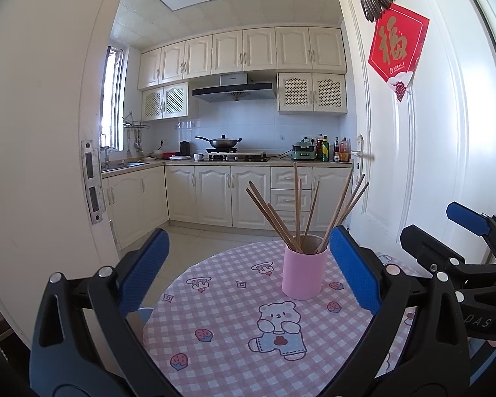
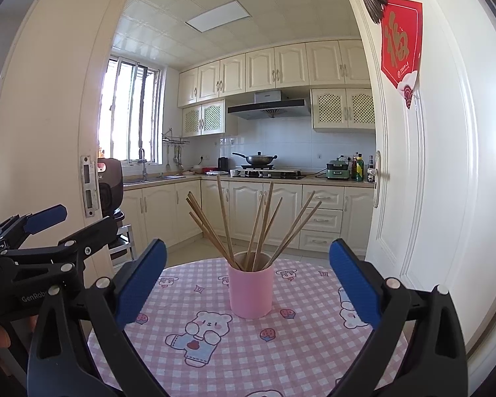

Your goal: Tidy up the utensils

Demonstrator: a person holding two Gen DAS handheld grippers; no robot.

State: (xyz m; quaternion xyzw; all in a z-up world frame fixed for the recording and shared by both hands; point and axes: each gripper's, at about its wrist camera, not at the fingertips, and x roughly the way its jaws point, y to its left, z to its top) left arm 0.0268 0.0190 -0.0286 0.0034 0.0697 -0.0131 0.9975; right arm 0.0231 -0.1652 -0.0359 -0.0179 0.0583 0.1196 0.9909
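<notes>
A pink cup (image 1: 303,273) (image 2: 250,290) stands upright on a round table with a pink checked cloth (image 1: 231,340) (image 2: 281,357). Several wooden chopsticks (image 1: 296,211) (image 2: 261,225) stand fanned out inside it. My left gripper (image 1: 248,261) is open, held above the table, and the cup sits just ahead between its blue pads, nearer the right one. My right gripper (image 2: 248,274) is open too, with the cup ahead and centred between its fingers. Nothing is held in either. Each gripper shows at the edge of the other's view: right gripper (image 1: 446,231), left gripper (image 2: 56,228).
A white door (image 1: 413,139) (image 2: 423,165) stands open close on the right, with a red paper sign. A door frame (image 1: 92,182) (image 2: 89,185) stands on the left. Beyond the table lies a kitchen with cream cabinets (image 1: 215,198) and a stove with a wok (image 2: 258,160).
</notes>
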